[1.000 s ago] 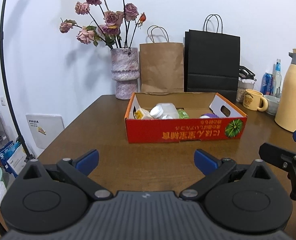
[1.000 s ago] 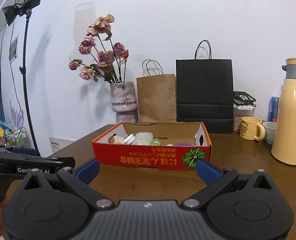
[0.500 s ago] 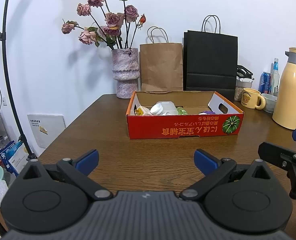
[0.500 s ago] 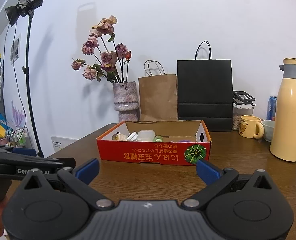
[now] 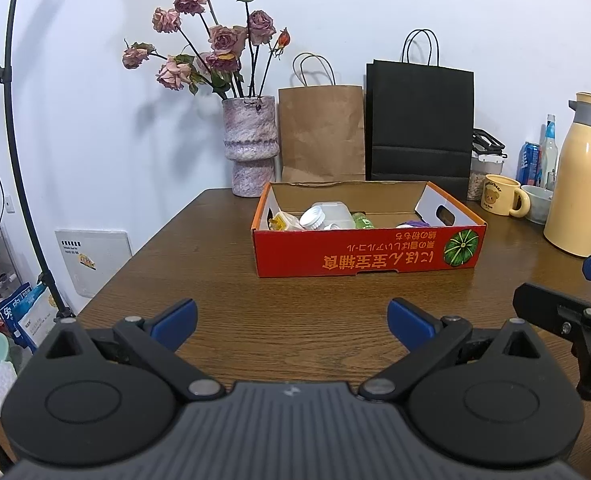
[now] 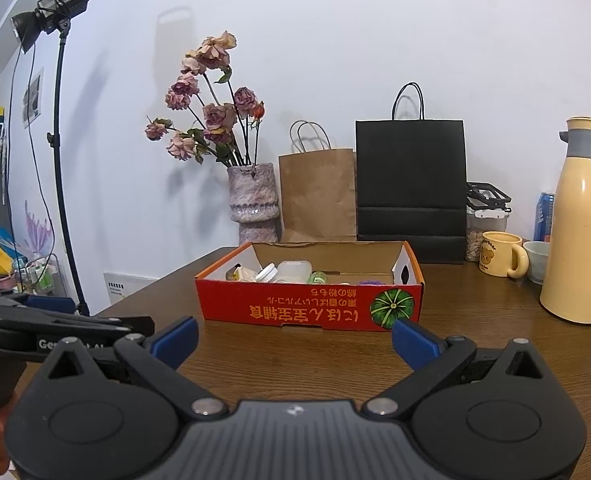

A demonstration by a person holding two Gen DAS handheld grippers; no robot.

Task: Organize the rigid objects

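Risk: the red box (image 5: 369, 258) is light, so a push on its wall could slide it.
Left claw (image 5: 291, 316): wide apart, empty, low over the table (image 5: 215, 280).
Right claw (image 6: 293, 338): wide apart, empty, beside it.
Things: small jars (image 5: 323, 218) lie inside the box, well ahead.

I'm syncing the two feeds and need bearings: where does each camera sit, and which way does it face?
Left wrist: sits on the left tool, open and empty, looking forward across the wooden table at the red box; the right tool's finger shows at right.
Right wrist: sits on the right tool, open and empty, lower and facing the same way; the left tool and a hand's edge show at left.
Shared: box, vase, paper bags, yellow flask.
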